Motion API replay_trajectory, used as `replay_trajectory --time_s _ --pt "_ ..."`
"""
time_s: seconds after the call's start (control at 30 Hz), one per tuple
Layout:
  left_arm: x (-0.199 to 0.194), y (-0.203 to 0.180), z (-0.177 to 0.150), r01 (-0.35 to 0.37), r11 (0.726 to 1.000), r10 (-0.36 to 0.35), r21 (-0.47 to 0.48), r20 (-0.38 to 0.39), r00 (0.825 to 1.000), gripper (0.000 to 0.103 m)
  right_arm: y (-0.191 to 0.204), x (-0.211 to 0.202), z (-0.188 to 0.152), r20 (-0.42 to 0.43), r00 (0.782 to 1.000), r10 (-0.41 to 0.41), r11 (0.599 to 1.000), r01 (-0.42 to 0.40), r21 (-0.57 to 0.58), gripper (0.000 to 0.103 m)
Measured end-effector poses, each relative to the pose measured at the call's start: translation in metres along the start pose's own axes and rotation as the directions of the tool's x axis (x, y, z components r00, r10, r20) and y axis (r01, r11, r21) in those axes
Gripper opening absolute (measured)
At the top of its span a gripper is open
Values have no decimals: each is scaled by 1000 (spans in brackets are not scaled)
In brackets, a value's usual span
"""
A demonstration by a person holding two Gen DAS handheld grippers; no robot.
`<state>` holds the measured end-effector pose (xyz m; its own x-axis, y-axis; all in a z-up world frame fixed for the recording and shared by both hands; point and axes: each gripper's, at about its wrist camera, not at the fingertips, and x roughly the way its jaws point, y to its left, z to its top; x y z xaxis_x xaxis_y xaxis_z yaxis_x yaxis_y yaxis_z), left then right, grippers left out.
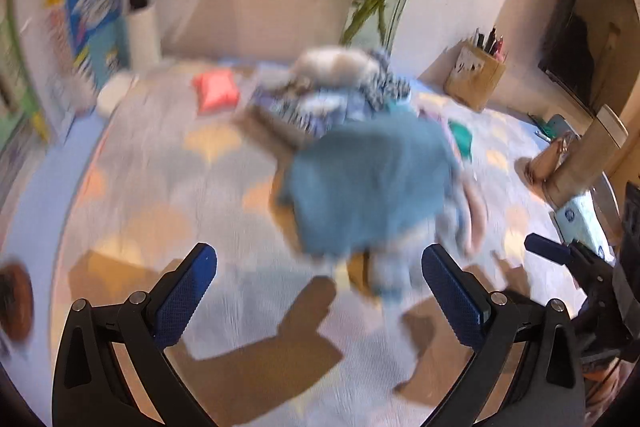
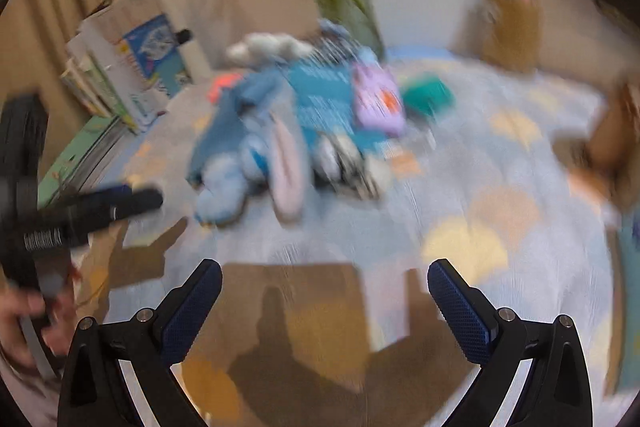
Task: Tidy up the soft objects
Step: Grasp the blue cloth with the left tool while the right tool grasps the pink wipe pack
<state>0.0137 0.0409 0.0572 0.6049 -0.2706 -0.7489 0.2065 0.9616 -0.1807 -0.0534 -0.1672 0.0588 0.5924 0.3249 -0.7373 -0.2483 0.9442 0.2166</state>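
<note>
Fingers of the left gripper (image 1: 319,291) stand spread wide with nothing between them, hanging over the patterned cloth (image 1: 168,163) that covers the table; the right gripper (image 2: 325,301) is likewise released and empty above the same cloth. From the left gripper, the heap of soft things (image 1: 360,155) lies at about twelve o'clock, just beyond the fingertips; from the right gripper it sits toward eleven o'clock, farther off. Both views are smeared by motion, so details are uncertain. Nearest the left fingers is a blue cloth (image 1: 368,179) draped over the pile, with a pale pink floppy ear (image 1: 474,215) of a blue plush toy (image 2: 224,187) hanging at its right edge. Behind are a striped fabric (image 1: 352,99) and a grey fluffy piece (image 1: 332,61). A purple pouch (image 2: 378,99) and a green pad (image 2: 428,93) lie at the heap's right, a red cushion (image 1: 216,91) at ten o'clock. All this looks light, limp and not breakable; a pinch on a raised fold or the toy's body should hold, though a draped cloth may drag its neighbours along.
</note>
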Motion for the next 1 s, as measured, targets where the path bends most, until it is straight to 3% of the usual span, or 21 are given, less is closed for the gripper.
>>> replay_trajectory --time_s 0.17,0.3,0.37,0.4,0.47,0.5,0.53,0.6,0.67,0.73,0.83,1.0 --pt "43 -2 29 93 996 -92 4 -70 993 102 -1 11 39 27 999 28 999 -27 -44 103" --pt "53 -17 30 173 984 -171 33 -59 983 102 -38 31 70 22 998 63 996 -64 69 103" --pt "63 -24 28 205 977 -201 52 -70 977 96 -53 49 83 3 997 76 990 -76 119 103" --pt "62 -25 25 225 972 -223 62 -46 974 71 -57 59 89 -9 997 79 988 -77 136 99" --pt "58 -28 20 235 970 -235 59 -17 972 66 -61 80 95 -59 995 80 985 -70 156 77" --pt "54 -28 19 222 973 -222 63 -3 975 64 -60 88 97 -75 994 80 985 -68 156 49" --pt "47 -29 18 203 977 -205 69 19 979 64 -60 94 96 -86 994 68 985 -53 166 39" --pt "32 -28 17 162 984 -167 80 60 984 64 -65 93 93 -62 994 85 976 -70 206 39" --pt "22 -26 18 171 983 -176 67 76 981 65 -67 85 89 -27 995 96 971 -88 223 39" --pt "23 -20 20 194 980 -195 40 51 979 75 -67 76 90 3 996 91 973 -90 211 39" --pt "37 -20 13 123 992 -123 34 -1 992 77 -65 77 93 -23 992 125 971 -117 210 39" --pt "23 -12 7 135 991 -133 -19 71 989 77 -61 85 85 -55 993 109 975 -96 201 40"
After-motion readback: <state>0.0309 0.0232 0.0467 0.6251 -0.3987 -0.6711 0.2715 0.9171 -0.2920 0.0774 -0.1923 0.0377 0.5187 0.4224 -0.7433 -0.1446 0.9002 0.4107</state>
